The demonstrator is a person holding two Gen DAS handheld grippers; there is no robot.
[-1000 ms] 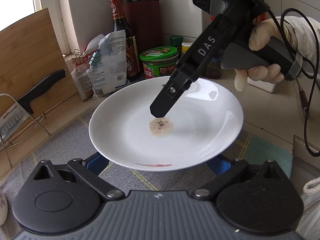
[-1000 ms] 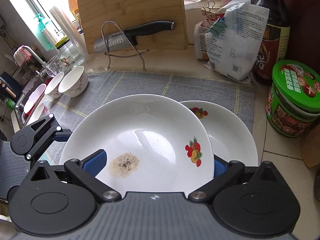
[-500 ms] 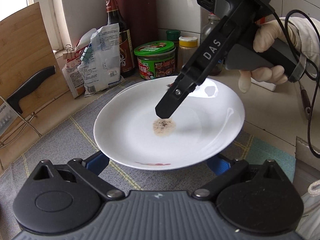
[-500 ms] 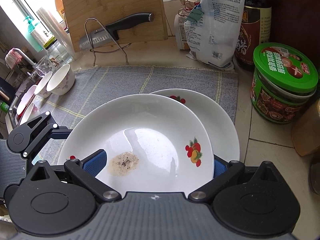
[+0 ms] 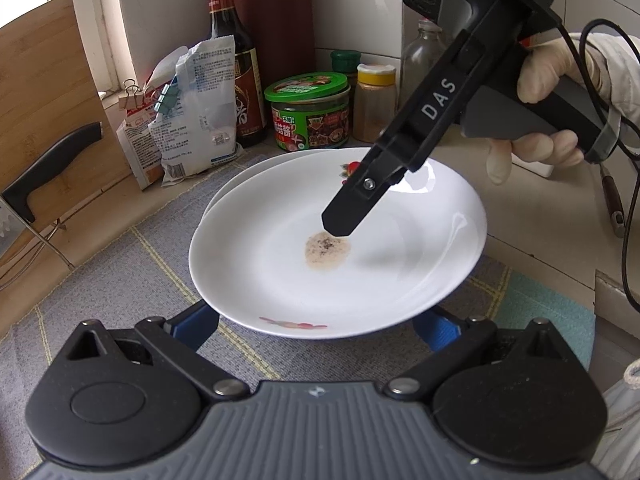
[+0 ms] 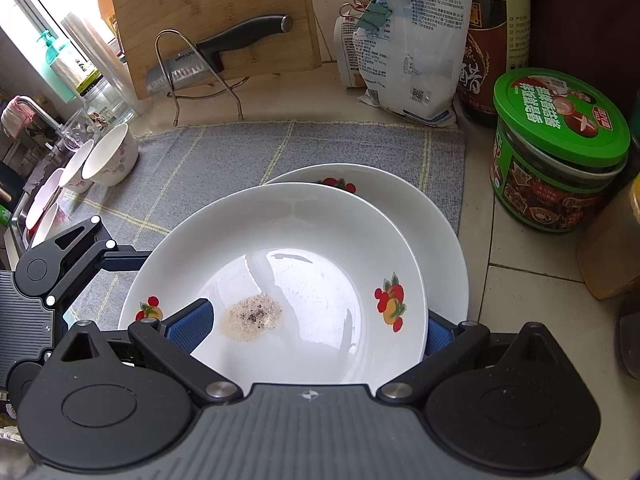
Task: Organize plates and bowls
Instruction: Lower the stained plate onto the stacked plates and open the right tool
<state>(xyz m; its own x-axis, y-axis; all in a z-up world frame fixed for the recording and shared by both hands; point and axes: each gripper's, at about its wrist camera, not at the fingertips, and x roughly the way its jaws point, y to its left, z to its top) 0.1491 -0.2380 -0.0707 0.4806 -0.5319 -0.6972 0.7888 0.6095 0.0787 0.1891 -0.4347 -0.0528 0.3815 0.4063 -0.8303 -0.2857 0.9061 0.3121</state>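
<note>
Glossy round plate [image 6: 320, 248] nearer second plate [image 6: 436, 232]

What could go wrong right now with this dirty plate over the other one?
1. The top plate sits off-centre over the lower plate. Let go here, it could slide or chip a rim.
2. One finger of the right gripper reaches over the plate, right beside the peppery residue, and may smear it.
3. The green-lidded jar stands close beside the plates, so a sideways swing might knock it.
</note>
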